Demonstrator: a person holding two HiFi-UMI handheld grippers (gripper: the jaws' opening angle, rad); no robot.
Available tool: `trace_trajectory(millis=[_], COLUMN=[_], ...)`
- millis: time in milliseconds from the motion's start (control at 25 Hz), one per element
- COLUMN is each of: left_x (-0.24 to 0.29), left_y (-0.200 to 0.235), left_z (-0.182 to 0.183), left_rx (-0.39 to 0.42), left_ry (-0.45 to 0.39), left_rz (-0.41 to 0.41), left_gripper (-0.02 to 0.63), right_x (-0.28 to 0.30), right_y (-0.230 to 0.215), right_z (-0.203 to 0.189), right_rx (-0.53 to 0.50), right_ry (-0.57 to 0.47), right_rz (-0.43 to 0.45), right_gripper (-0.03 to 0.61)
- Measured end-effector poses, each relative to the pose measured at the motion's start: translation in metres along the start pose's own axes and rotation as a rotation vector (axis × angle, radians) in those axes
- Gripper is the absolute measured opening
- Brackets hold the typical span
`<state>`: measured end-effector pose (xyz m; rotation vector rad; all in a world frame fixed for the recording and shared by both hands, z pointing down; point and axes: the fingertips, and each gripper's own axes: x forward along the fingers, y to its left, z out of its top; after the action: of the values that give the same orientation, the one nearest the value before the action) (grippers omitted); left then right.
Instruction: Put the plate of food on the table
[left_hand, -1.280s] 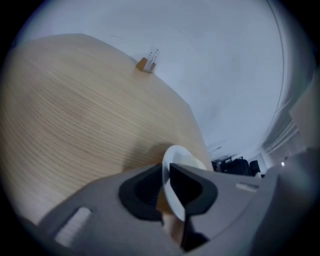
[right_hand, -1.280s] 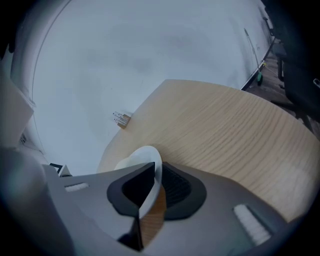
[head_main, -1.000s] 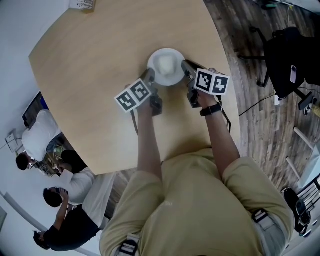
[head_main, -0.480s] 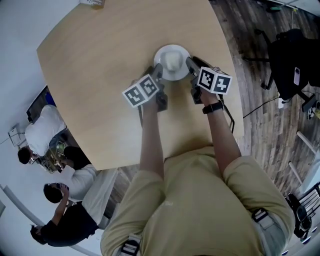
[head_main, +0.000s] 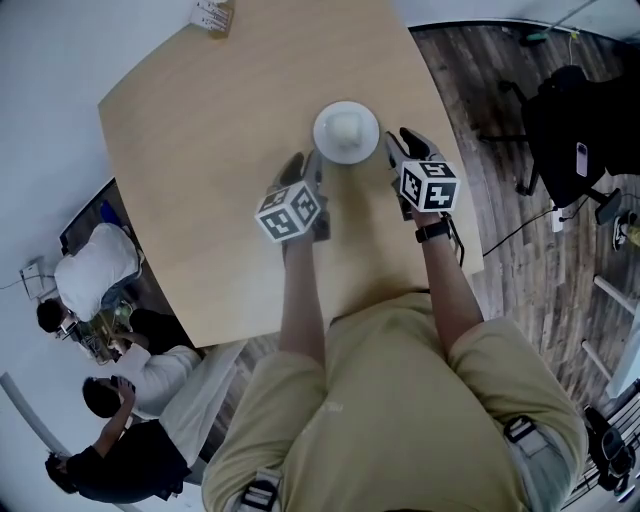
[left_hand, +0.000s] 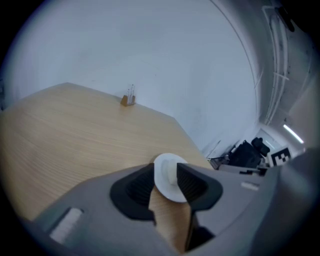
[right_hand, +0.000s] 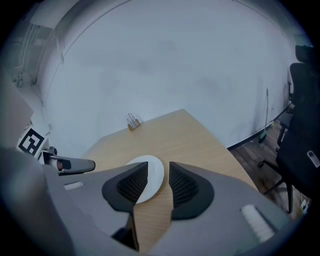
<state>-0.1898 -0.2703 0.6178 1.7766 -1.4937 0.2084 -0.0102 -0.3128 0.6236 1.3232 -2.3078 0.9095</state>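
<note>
L gripper (head_main: 306, 165) fingers closing, empty, R gripper (head_main: 405, 143) fingers opening, empty, arms fwd

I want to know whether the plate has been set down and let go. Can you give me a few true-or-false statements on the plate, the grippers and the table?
1. The plate rests on the table. True.
2. The right gripper clamps the plate. False: its jaws are opening and its pads are off the plate.
3. The plate is bare. False: pale food sits on it.
4. A small holder stands near the table's far edge. True.
5. The left gripper lifts the plate. False: its jaws are closing without pressing on the plate, which lies on the table ahead of them.
</note>
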Motion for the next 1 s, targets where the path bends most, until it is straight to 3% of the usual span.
trace_trajectory(millis=[280,520,680,880,1000], left_x=[-0.054,-0.079,-0.091,-0.161,-0.196], left_y=[-0.029,-0.036,-0.042,-0.071,-0.085], left_z=[0.013,0.020,0.022,0.032,0.043], left_rx=[0.146,0.239,0.290,0.299,0.302], left_ry=[-0.117,-0.249,-0.328,-0.395,-0.423], left_rz=[0.008,0.021,0.007,-0.007,-0.014], left_gripper=[0.123,0.097,0.084,0.000,0.000], right_x=[-0.056,-0.089,-0.103,-0.169,-0.205], right_y=[0.027,0.057,0.067,0.108,0.130], right_z=[0.015,0.033,0.037,0.058,0.072], right_rx=[-0.128,-0.309,-0.366,-0.403,-0.409], right_ry=[-0.123,-0.249,-0.320,-0.405,-0.447], right_rz=[0.002,-0.015,-0.046,-0.058,-0.086], right_gripper=[0.124,0.070,0.037,0.006,0.006])
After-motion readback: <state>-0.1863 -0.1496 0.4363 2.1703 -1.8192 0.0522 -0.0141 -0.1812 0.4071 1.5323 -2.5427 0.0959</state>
